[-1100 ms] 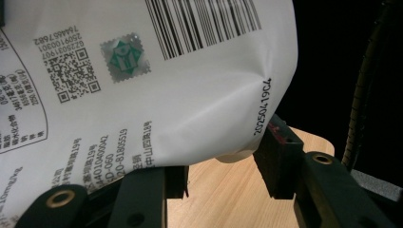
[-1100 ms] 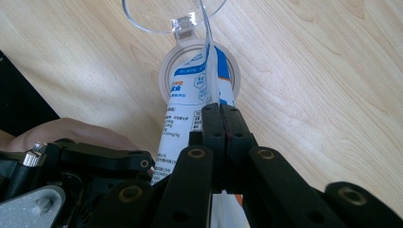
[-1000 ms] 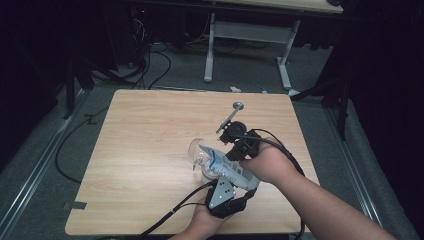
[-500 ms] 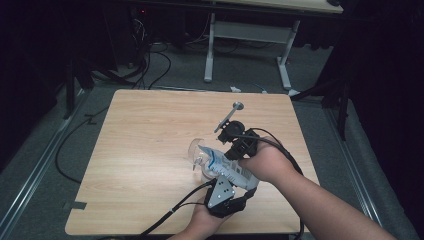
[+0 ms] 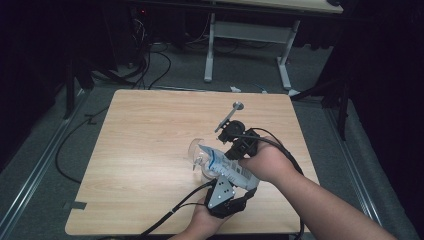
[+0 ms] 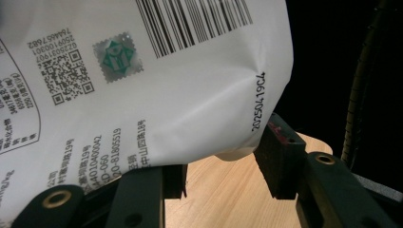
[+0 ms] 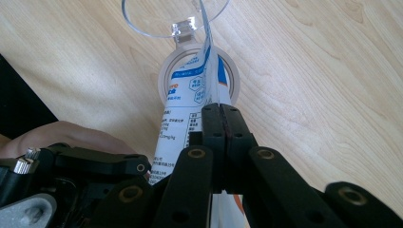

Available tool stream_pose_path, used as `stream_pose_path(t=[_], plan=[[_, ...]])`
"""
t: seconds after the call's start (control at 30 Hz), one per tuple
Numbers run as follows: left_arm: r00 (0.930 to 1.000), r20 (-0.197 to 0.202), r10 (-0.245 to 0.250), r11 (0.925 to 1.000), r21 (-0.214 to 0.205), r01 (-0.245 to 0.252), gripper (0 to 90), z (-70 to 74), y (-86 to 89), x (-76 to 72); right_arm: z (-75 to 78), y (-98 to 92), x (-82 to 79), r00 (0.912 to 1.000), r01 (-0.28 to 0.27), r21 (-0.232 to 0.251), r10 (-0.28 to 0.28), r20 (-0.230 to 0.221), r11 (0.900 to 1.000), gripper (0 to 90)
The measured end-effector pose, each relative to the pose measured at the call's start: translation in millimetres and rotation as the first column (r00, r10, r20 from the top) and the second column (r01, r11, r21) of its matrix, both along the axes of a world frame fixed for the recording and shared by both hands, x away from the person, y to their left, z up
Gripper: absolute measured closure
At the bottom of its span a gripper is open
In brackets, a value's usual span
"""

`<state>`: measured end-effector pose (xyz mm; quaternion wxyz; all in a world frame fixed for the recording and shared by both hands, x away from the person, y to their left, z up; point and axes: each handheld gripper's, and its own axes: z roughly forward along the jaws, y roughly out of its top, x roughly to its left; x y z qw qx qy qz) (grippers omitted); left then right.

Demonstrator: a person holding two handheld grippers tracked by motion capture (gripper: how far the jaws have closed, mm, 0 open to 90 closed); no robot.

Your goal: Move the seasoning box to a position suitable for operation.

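Left gripper view: barcode on white pouch, unseen from high view.

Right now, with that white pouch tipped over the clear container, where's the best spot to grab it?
Best by its flat sealed end, coming from behind and above. The white pouch slopes mouth-down into the clear container, so that end is the raised one. Its edge is thin, and the right hand-held gripper already pinches it, while the left hand-held gripper brackets the fuller body.
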<state>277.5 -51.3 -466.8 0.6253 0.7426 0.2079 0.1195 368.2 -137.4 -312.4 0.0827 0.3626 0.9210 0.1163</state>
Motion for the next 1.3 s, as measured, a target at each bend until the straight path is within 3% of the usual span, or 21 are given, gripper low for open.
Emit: stream_pose_path(t=[1.3], plan=[[0.9999, 0.015, -0.003, 0.9999, 0.016, 0.003, 58.3, -6.1, 1.6, -2.9, -2.6, -2.0, -2.2, 1.0000, -0.009, 0.011, 0.009, -0.004, 0.9999, 90.0]])
